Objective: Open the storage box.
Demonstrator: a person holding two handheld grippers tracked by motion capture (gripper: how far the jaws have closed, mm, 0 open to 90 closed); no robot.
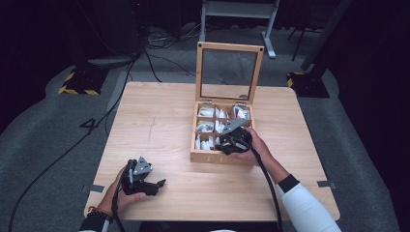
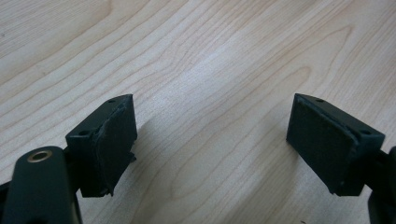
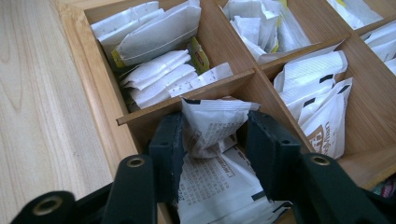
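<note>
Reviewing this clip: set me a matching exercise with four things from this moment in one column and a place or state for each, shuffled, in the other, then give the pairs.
Things:
1. left gripper
2. right gripper
3. glass lid
4. white sachet

Places or states:
A. stands upright behind the compartments of the wooden box
B. jaws wide apart over bare table
C. crumpled between two black pads
D. pinching a packet in a compartment at the box's near edge

Pairs: 1-B, 2-D, 3-A, 4-C
</note>
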